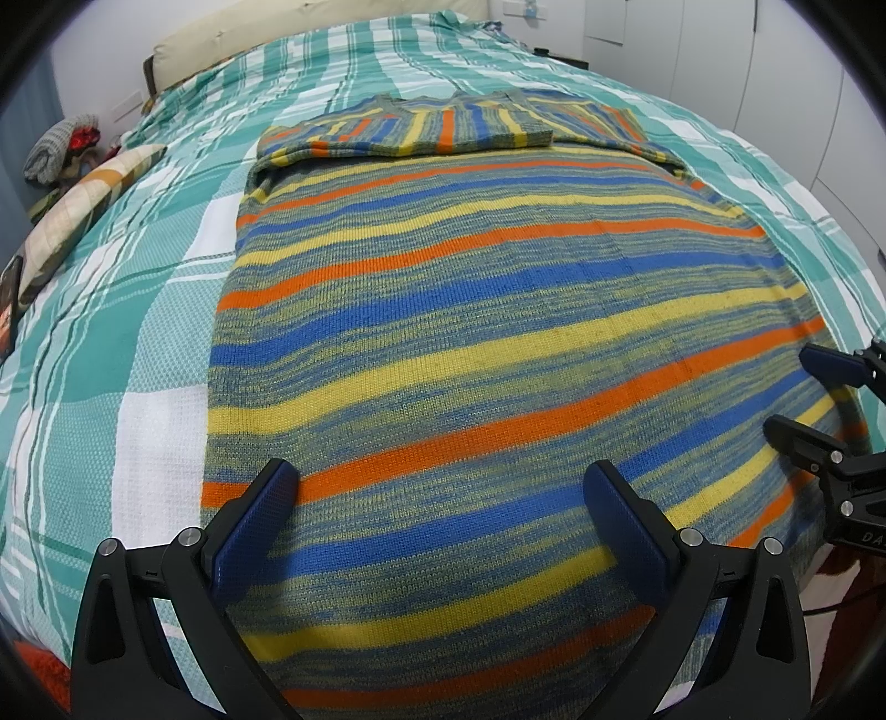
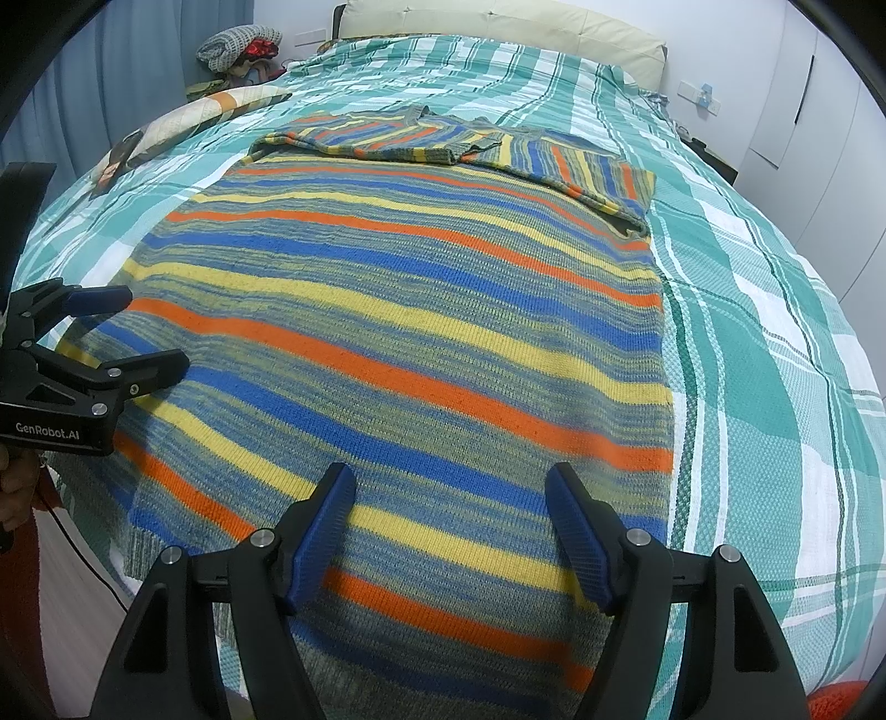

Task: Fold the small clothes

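Left gripper (image 1: 440, 493): jaws spread wide, nothing between them, poised over the near hem.
Right gripper (image 2: 449, 498): jaws apart, empty, above the same hem, beside the left one.
Striped sweater (image 1: 470, 310): spread flat on the bed, hem towards the cameras, orange, blue and yellow bands running across.
Sleeves (image 1: 421, 124): both folded inward over the chest at the far end.
Checked bedspread (image 1: 111, 343): teal and white, under the sweater.
Pillow (image 2: 498, 25): cream, by the headboard.

A teal-and-white plaid bedspread (image 1: 138, 343) covers the bed; a cream headboard (image 2: 498, 22) at twelve o'clock, a patterned pillow (image 1: 88, 194) at ten.
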Demonstrator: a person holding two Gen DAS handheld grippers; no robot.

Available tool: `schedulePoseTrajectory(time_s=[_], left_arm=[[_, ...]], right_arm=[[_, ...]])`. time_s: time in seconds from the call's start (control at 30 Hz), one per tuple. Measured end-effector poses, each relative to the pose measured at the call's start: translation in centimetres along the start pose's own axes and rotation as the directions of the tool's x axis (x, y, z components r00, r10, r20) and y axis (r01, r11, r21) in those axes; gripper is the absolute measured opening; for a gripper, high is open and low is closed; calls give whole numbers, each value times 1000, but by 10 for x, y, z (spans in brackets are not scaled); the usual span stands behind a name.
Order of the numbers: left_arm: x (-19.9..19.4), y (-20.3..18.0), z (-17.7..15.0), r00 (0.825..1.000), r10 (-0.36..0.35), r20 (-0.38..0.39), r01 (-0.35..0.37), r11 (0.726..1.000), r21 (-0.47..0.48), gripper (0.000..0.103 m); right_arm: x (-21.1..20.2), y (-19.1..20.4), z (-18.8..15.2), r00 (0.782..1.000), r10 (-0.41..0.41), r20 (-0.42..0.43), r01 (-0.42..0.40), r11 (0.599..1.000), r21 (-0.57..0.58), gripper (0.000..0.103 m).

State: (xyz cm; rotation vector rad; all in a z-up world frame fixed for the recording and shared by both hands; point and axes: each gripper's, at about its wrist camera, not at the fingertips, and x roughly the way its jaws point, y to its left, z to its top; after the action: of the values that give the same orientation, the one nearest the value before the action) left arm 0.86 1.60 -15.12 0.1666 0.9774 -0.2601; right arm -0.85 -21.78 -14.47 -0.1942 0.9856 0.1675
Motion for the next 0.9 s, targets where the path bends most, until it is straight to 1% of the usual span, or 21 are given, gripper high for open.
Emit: schedulePoseTrajectory(time_s=[0.1, 0.23, 0.3, 0.37, 0.4, 0.47, 0.5, 0.53, 0.57, 0.6, 0.63, 0.67, 0.7, 0.73, 0.77, 0.8, 0.87, 0.9], left_arm=[[-4, 1, 1, 1000, -13, -6, 13, 1000, -13, 102], [-21, 10, 0, 998, -51, -32, 49, 997, -56, 102], [-36, 20, -1, 997, -73, -23, 71, 993, -92, 102], [-51, 39, -4, 996, -84, -14, 81, 985, -153, 102], [-55, 48, -6, 996, -85, -21, 80, 981, -178, 102], [-56, 67, -14, 994, -90, -64, 73, 971, -228, 102], [-53, 76, -21, 990, -95, -102, 67, 965, -253, 102], [-49, 83, -28, 985, -100, -140, 59, 960, -275, 101], [-44, 89, -37, 977, -113, -182, 53, 951, -306, 101], [-41, 91, -43, 970, -134, -205, 61, 942, -329, 100], [-37, 91, -48, 958, -172, -229, 84, 933, -349, 100], [-34, 87, -49, 950, -198, -243, 105, 932, -348, 100], [-30, 80, -51, 942, -214, -259, 122, 937, -328, 99], [-26, 72, -52, 940, -202, -275, 120, 950, -288, 96], [-23, 65, -52, 940, -180, -289, 108, 963, -248, 95], [-21, 60, -51, 940, -164, -300, 99, 970, -221, 93], [-19, 54, -51, 941, -134, -310, 78, 979, -186, 88], [-20, 53, -50, 941, -133, -310, 78, 980, -182, 81]], right_arm=[[-5, -3, 1, 1000, 19, 7, -20, 1000, 19, 72], [-23, -19, 4, 994, 92, 50, -97, 989, 112, 72], [-35, -34, 5, 991, 104, 83, -116, 979, 165, 72], [-46, -55, 9, 987, 129, 93, -146, 967, 211, 72], [-50, -67, 12, 986, 139, 92, -157, 960, 232, 72], [-57, -99, 14, 984, 164, 71, -177, 942, 285, 72], [-56, -115, 14, 980, 196, 22, -193, 931, 311, 72], [-53, -126, 11, 971, 238, -32, -215, 920, 328, 72], [-47, -134, 6, 950, 298, -93, -250, 906, 342, 72], [-41, -137, 0, 921, 359, -152, -288, 890, 354, 71], [-37, -137, -5, 899, 395, -192, -310, 880, 360, 71], [-31, -133, -14, 865, 436, -248, -336, 871, 358, 71], [-25, -126, -23, 835, 460, -302, -354, 869, 346, 71], [-19, -120, -28, 814, 471, -339, -365, 869, 333, 69], [-15, -114, -30, 804, 472, -362, -368, 872, 321, 69], [-10, -109, -32, 799, 465, -381, -366, 879, 306, 68], [1, -96, -32, 786, 467, -405, -373, 881, 291, 64], [5, -91, -31, 776, 473, -417, -382, 879, 285, 57]])
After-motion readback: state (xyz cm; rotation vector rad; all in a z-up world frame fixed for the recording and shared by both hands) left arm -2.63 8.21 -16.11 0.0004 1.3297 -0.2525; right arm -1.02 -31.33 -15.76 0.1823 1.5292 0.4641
